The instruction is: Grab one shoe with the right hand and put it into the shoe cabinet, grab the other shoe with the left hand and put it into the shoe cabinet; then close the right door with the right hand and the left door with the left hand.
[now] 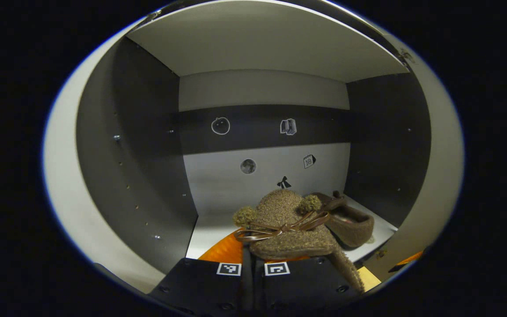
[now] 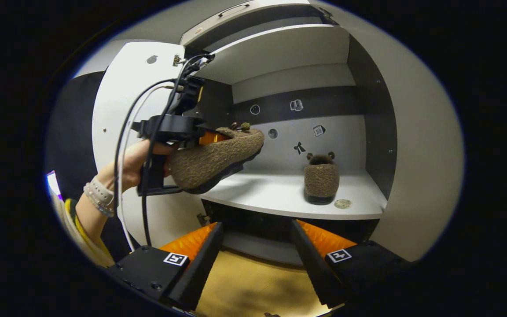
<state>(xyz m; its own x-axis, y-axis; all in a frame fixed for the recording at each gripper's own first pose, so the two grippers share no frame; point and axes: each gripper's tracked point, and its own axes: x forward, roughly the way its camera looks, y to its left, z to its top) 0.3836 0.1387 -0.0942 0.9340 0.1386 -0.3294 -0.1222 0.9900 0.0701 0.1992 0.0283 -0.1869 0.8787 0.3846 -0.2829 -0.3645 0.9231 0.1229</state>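
The right gripper (image 2: 257, 259) hung with its fingers spread wide and nothing between them, just outside the shoe cabinet (image 2: 412, 145). The left gripper (image 1: 253, 257), fingers clenched on what seemed the heel of the second shoe (image 1: 288, 229), held it above the cabinet's shelf (image 2: 280, 193). Deeper in, the first shoe (image 2: 321, 178) sat on that shelf, near the cabinet's right wall

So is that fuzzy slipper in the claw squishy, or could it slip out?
The slipper looks soft and fuzzy, so it probably squishes. The left claw holds it out level with no sag, so its sole seems fairly stiff and light. The woolly surface likely grips well.
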